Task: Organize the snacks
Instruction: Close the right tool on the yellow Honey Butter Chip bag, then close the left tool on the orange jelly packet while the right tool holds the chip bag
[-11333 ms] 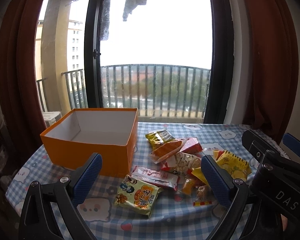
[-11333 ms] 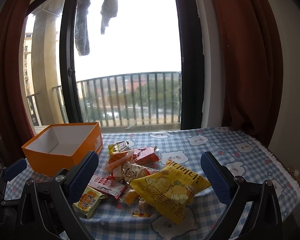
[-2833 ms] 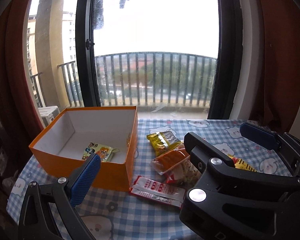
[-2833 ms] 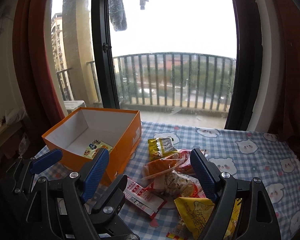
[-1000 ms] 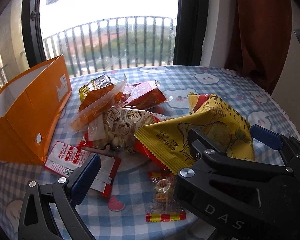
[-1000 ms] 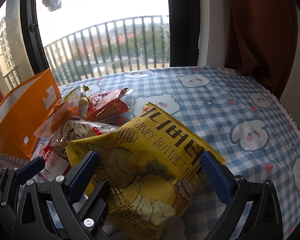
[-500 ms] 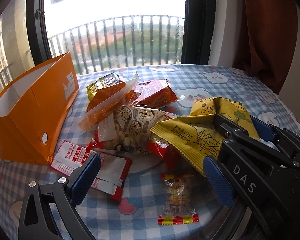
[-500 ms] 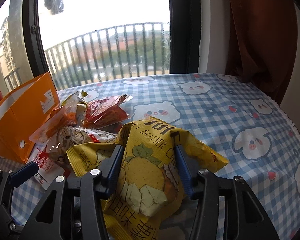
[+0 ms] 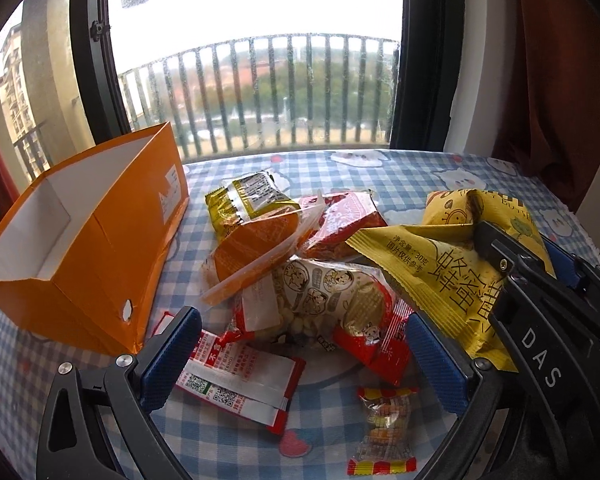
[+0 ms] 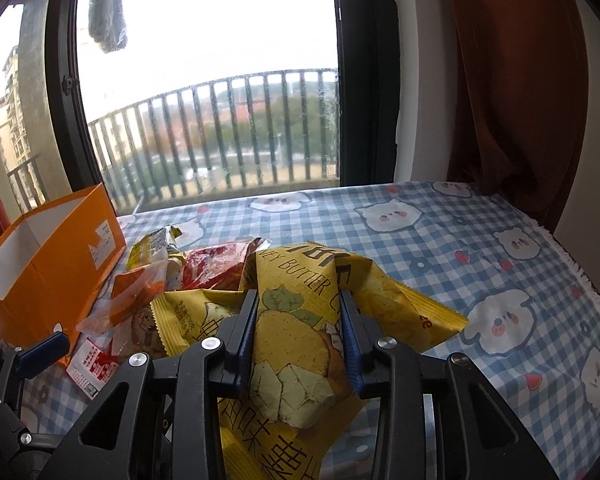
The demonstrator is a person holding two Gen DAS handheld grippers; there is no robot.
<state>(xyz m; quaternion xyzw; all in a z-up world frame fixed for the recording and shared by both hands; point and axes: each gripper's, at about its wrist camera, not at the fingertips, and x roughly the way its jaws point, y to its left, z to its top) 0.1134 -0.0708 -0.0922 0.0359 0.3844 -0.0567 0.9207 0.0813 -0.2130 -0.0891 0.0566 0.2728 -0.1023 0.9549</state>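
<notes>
The yellow chip bag (image 10: 296, 336) is clamped between the 2 blue pads of the right gripper (image 10: 300, 336), whose jaws have just been closing and are now drawn narrow, so that the foil is crumpled and bulged between them. In the left wrist view the same bag (image 9: 440, 264) is seen pinched from the right and raised at that end above the other snacks. The left gripper (image 9: 300, 356) is held wide apart over the pile, with nothing pressed by its pads (image 9: 168, 356); between them a red-and-white sachet (image 9: 236, 376) and a small clear candy wrapper (image 9: 382, 424) are laid flat on the blue checked tablecloth (image 9: 404, 176). Just beyond, a clear nut packet with red ends (image 9: 324, 300) is overlapped by an orange packet (image 9: 252, 252), and a red packet (image 9: 344, 220) and a yellow-green packet (image 9: 248, 200) are heaped behind those. To the left of the pile an open orange box (image 9: 92, 248) is stood on the cloth, close beside the snacks; its floor is hidden in both views. A window with a balcony railing (image 9: 260, 92) is seen behind the table.
</notes>
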